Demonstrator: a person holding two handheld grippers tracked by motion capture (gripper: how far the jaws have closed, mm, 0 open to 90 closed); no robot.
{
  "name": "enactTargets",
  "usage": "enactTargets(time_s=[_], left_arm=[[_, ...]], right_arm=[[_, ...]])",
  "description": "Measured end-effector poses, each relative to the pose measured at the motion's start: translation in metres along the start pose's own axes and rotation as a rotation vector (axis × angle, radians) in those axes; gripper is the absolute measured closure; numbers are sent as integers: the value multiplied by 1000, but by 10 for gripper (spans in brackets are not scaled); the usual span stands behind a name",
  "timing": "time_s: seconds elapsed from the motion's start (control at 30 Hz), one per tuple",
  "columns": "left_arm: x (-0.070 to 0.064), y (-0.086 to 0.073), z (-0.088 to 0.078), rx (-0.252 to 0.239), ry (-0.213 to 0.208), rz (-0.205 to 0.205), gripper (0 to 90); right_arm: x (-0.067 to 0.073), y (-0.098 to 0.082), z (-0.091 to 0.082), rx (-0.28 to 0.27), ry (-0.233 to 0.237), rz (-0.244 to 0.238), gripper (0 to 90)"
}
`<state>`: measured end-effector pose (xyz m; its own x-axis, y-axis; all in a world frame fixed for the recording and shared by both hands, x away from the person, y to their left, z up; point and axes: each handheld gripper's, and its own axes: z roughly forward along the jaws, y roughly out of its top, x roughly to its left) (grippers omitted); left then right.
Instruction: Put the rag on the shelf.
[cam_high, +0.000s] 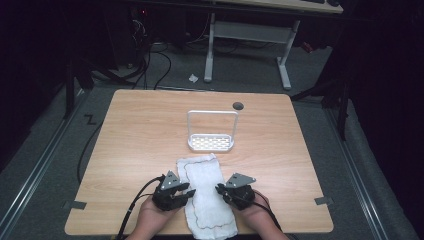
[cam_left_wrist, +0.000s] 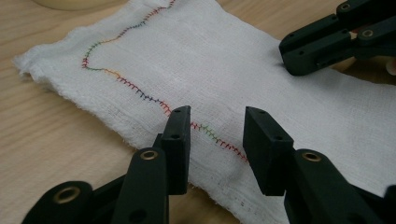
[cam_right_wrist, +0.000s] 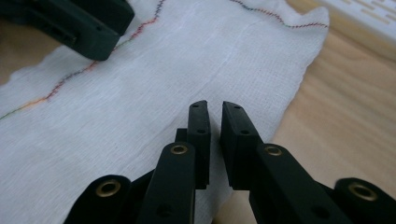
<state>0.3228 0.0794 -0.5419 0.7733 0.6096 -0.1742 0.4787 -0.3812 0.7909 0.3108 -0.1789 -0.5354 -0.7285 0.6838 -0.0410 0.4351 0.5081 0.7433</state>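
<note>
A white cloth (cam_high: 206, 175) with a multicoloured stitched line lies flat, lengthwise, at the near middle of the table. My left gripper (cam_high: 189, 192) sits at its left edge, jaws open. In the left gripper view they (cam_left_wrist: 217, 128) straddle the stitched hem of the cloth (cam_left_wrist: 210, 60) without closing on it. My right gripper (cam_high: 218, 188) is at the cloth's right edge. Its jaws (cam_right_wrist: 215, 114) stand almost together, a thin slit between them, low over the cloth (cam_right_wrist: 163, 70), with nothing seen between them. Each gripper view also shows the other gripper across the cloth: right gripper (cam_left_wrist: 322, 46), left gripper (cam_right_wrist: 79, 28).
A white slotted rack (cam_high: 194, 144) with a tall hoop handle stands just beyond the cloth at the table's middle; its edge shows as rack (cam_right_wrist: 369, 14). A dark round hole (cam_high: 238, 105) is in the wooden table (cam_high: 140, 130) behind it. Bare wood lies to both sides.
</note>
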Motion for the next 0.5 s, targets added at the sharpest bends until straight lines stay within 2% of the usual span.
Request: enactTargets(time_s=[0.07,0.13,0.2,0.27,0.37,0.4,0.47,0.5], left_arm=[[-5,-1,0,9,-31,4,597],[-9,0,-1,18,-38,6,575],[-10,3,-3,4,10,17,536],[-2,8,-8,-29,60,15,504],[18,21,-9,-85,119,-63,458],[23,26,-6,-90,144,-68,454],[33,33,5,-67,181,-76,462],[36,37,11,-54,177,-95,466]], right_arm=[[6,-10,-11,-3,25,9,817],[12,-19,-21,-7,52,12,798],[15,-21,-26,-12,51,12,762],[12,-20,-31,-47,32,21,741],[2,-19,-30,-70,-5,58,712],[-1,-19,-29,-68,-13,64,704],[-6,-21,-28,-68,-29,70,692],[-7,-22,-28,-69,-29,76,687]])
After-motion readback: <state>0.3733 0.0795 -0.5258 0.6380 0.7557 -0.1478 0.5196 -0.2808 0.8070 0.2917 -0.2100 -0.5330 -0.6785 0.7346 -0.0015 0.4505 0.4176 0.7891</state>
